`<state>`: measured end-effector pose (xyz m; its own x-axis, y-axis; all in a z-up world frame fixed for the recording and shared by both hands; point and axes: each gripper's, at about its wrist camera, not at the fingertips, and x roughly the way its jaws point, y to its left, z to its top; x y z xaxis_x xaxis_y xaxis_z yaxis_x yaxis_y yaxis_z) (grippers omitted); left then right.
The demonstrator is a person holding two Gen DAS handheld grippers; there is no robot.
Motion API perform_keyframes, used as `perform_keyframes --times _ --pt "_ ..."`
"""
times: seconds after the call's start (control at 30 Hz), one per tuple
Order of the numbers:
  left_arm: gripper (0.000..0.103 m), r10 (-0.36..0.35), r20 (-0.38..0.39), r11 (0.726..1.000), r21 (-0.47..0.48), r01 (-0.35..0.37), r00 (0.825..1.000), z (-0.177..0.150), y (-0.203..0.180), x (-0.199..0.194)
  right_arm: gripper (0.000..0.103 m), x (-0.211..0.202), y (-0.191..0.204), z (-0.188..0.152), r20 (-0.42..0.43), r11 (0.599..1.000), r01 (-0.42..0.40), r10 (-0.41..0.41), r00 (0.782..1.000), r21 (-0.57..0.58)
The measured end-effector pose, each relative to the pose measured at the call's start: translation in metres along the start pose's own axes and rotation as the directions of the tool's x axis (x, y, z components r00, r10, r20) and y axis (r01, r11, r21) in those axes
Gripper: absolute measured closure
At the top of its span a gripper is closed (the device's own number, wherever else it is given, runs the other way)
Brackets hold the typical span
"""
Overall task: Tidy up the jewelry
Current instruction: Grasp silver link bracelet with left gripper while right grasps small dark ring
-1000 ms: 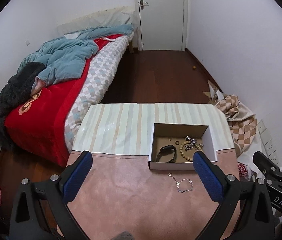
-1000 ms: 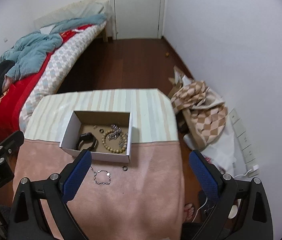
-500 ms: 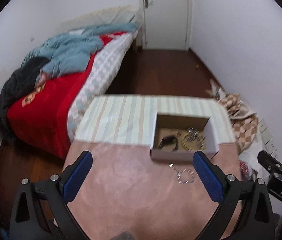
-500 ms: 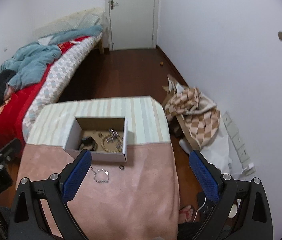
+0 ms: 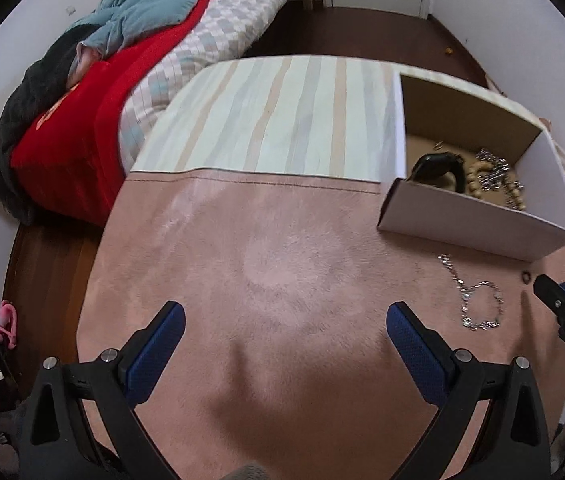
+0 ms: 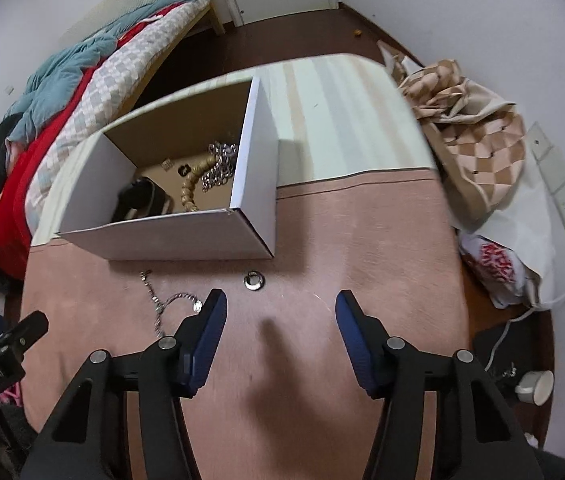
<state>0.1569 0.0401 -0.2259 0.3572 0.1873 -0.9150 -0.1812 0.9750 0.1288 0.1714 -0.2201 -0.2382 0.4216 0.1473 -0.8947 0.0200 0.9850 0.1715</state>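
Observation:
An open cardboard box [image 6: 170, 236] stands on the pink cloth and holds a black band [image 6: 142, 198], wooden beads [image 6: 190, 184] and a silver chain [image 6: 220, 164]. The box also shows in the left wrist view [image 5: 478, 224]. A silver bracelet [image 5: 478, 304] lies on the cloth in front of it, partly behind my right finger in the right wrist view [image 6: 162, 304]. A small ring [image 6: 254, 280] lies just ahead of my right gripper [image 6: 280, 304], which is open and empty. My left gripper [image 5: 282, 316] is open and empty over bare cloth, left of the bracelet.
The table carries a pink cloth [image 5: 282, 264] in front and a striped cloth [image 5: 282, 116] behind. A bed [image 5: 122, 60] stands to the left. Checked fabric and bags [image 6: 482, 152] lie on the floor to the right.
Both grippers have dropped much closer to the table and moved forward. The right gripper's fingers have narrowed somewhat, still open. The jewelry has not moved.

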Motion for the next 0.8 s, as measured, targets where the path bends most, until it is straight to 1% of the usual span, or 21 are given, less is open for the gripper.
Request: perform_keyframes --times 0.13,0.17,0.2,0.27,0.3,0.37,0.47,0.6,0.63,0.67,0.7,0.73,0.77,0.8 --pt "0.0 -0.006 -0.017 1.0 0.008 0.006 1.0 0.002 -0.006 0.009 0.045 0.022 0.013 0.002 0.001 0.998 0.029 -0.029 1.0 -0.053" --pt "0.0 -0.007 -0.018 1.0 0.011 0.007 1.0 0.004 -0.007 0.01 0.046 0.024 0.016 0.003 0.017 0.997 0.043 -0.042 0.999 -0.072" --pt "0.0 -0.008 -0.019 1.0 0.016 0.008 1.0 0.004 -0.01 0.011 0.051 0.026 0.02 0.003 0.025 0.994 0.061 -0.059 0.998 -0.091" --pt "0.0 -0.016 -0.018 1.0 0.023 0.017 1.0 0.005 -0.014 0.011 0.069 0.027 0.027 0.002 0.041 0.986 0.106 -0.101 0.994 -0.128" --pt "0.0 -0.026 -0.02 0.999 0.028 0.027 0.999 0.006 -0.017 0.011 0.09 0.027 0.029 0.002 0.045 0.982 0.124 -0.118 0.992 -0.139" --pt "0.001 -0.056 -0.027 0.998 0.033 0.057 0.998 0.006 -0.024 0.009 0.09 0.025 0.029 0.0 0.041 0.981 0.122 -0.117 0.992 -0.149" --pt "0.001 -0.124 -0.049 0.991 0.046 0.126 0.991 0.005 -0.04 0.008 0.09 0.019 0.017 -0.005 0.035 0.987 0.118 -0.115 0.993 -0.109" --pt "0.001 -0.222 -0.123 0.972 0.057 0.23 0.967 0.002 -0.067 0.018 0.09 0.004 -0.01 -0.012 0.033 0.993 0.118 -0.117 0.993 -0.028" --pt "0.004 -0.229 -0.14 0.969 0.061 0.239 0.963 0.0 -0.074 0.022 0.09 0.0 -0.017 -0.015 0.034 0.992 0.122 -0.122 0.992 -0.007" --pt "0.014 -0.235 -0.153 0.966 0.067 0.248 0.96 -0.001 -0.08 0.025 0.09 -0.003 -0.022 -0.016 0.035 0.992 0.125 -0.125 0.992 0.005" --pt "0.022 -0.235 -0.163 0.965 0.078 0.25 0.958 -0.002 -0.085 0.027 0.09 -0.006 -0.027 -0.018 0.036 0.992 0.128 -0.128 0.991 0.018" --pt "0.03 -0.216 -0.171 0.967 0.103 0.235 0.961 -0.004 -0.092 0.03 0.09 -0.01 -0.032 -0.021 0.038 0.991 0.13 -0.131 0.991 0.029" --pt "0.032 -0.206 -0.156 0.966 0.125 0.226 0.966 -0.004 -0.096 0.029 0.09 -0.013 -0.036 -0.023 0.039 0.99 0.136 -0.137 0.99 0.037" --pt "0.032 -0.208 -0.151 0.963 0.14 0.229 0.966 -0.005 -0.1 0.028 0.09 -0.015 -0.039 -0.024 0.039 0.99 0.136 -0.138 0.99 0.043"
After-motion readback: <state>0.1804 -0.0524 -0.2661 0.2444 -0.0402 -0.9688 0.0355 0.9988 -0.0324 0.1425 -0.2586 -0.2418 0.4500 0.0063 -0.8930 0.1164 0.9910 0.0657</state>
